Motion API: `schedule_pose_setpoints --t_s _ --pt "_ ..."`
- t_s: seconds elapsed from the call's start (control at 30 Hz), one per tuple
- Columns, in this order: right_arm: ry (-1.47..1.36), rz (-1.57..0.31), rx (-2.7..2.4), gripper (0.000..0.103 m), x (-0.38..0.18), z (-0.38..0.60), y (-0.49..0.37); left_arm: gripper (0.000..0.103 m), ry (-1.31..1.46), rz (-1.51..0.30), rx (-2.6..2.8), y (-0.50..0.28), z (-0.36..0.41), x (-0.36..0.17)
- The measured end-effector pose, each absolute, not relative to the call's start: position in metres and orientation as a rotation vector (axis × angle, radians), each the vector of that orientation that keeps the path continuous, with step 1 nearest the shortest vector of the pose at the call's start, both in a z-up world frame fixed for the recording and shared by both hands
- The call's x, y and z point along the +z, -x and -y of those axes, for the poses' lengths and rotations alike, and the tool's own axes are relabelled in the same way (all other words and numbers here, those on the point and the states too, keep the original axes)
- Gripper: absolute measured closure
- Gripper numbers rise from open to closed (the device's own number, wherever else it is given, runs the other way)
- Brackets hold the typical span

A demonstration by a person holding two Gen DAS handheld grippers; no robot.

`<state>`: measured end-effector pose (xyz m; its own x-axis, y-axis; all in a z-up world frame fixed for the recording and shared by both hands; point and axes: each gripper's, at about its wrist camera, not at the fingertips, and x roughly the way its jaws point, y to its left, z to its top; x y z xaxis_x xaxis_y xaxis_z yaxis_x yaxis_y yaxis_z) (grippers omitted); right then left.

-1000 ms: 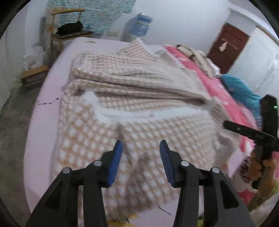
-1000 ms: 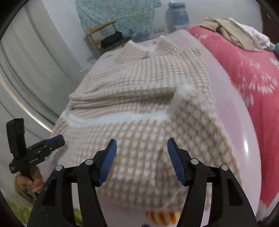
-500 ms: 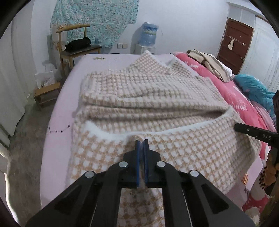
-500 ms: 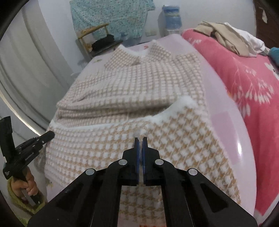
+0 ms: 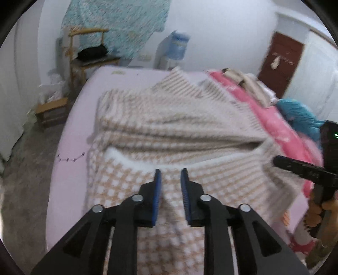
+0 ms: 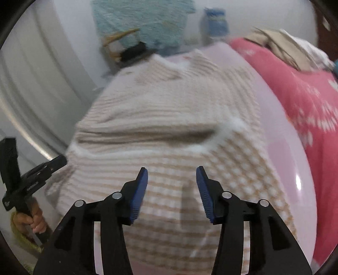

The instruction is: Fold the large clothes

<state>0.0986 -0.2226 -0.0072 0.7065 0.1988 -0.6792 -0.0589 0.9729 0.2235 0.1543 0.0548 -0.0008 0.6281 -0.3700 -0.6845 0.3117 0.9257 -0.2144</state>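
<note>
Your left gripper [image 5: 170, 175] hung over the near edge of the bed [image 5: 69, 131], jaws a small way apart and opening, w/ nothing pinched between the blue pads; the checked garment [image 5: 169, 131] showed through the gap, but I couldn't tell if the tips touched it. Your right gripper [image 6: 171, 172] was over the same near stretch of cloth, jaws wider apart and also opening, nothing clamped btwn them. The garment, beige-and-white check, lay spread on the lilac sheet, taking up most of the bed's middle, w/ a folded layer across it and a white fluffy trim [image 6: 232, 124] along that fold; its collar end pointed at the far edge of the bed. A pink flowered blanket [image 6: 300, 101] ran along the bed's right side, w/ a heap of beige clothes [image 6: 283, 46] at its far end and something blue [image 5: 300, 114] next to it. Beyond the far edge stood a wooden chair [image 5: 88, 52] w/ a black bag on it, a water bottle [image 5: 178, 45] and a patterned cloth [image 5: 118, 19] on the wall. Both views were blurred. Your right hand [image 5: 316, 211] showed at the left view's right edge.
</note>
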Motion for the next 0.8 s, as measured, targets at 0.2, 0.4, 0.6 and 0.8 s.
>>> schedule_pose_setpoints --t_s 0.2,0.4,0.6,0.8 --pt "-0.071 -0.837 0.225 0.055 -0.034 0.174 -0.125 0.072 0.011 -0.944 -0.254 -0.181 -0.048 -0.043" --pt "-0.039 -0.834 0.194 0.055 -0.025 0.175 -0.123 0.072 0.052 -0.865 -0.337 -0.164 -0.052 -0.011" --pt "-0.026 -0.803 0.215 0.054 -0.014 0.178 -0.085 0.069 0.039 -0.838 -0.612 -0.116 -0.027 0.007" --pt "-0.05 -0.884 0.196 0.051 -0.049 0.182 -0.088 0.066 -0.023 -0.937 -0.552 -0.115 -0.004 -0.036"
